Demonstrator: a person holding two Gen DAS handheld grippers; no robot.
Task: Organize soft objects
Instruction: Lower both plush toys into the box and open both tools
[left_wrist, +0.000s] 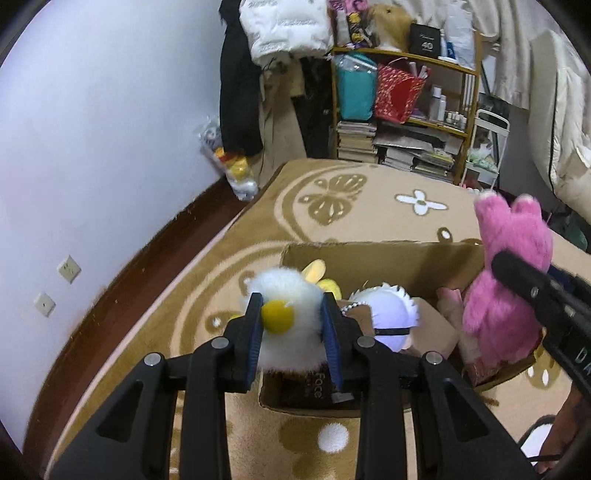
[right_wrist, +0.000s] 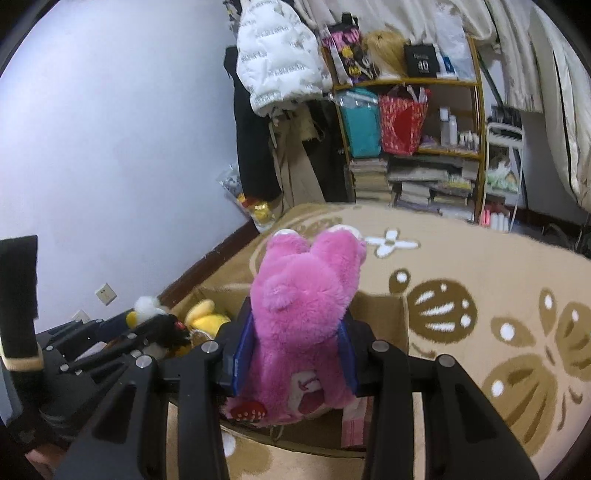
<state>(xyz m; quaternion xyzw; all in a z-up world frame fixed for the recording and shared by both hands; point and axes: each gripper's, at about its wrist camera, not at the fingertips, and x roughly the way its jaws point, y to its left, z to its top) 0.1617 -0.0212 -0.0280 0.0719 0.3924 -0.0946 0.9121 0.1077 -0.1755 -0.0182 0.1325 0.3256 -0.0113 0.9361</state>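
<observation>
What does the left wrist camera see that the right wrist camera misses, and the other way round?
Only the left wrist view shows the round white plush lying in the box and the white toy's yellow beak, clamped in the left gripper. Only the right wrist view shows the pink bear's face and red-soled foot, squeezed in the right gripper. Both show the cardboard box, the patterned carpet and the bookshelf.

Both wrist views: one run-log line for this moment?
left gripper: shut on white plush | right gripper: shut on pink bear | both over cardboard box
</observation>
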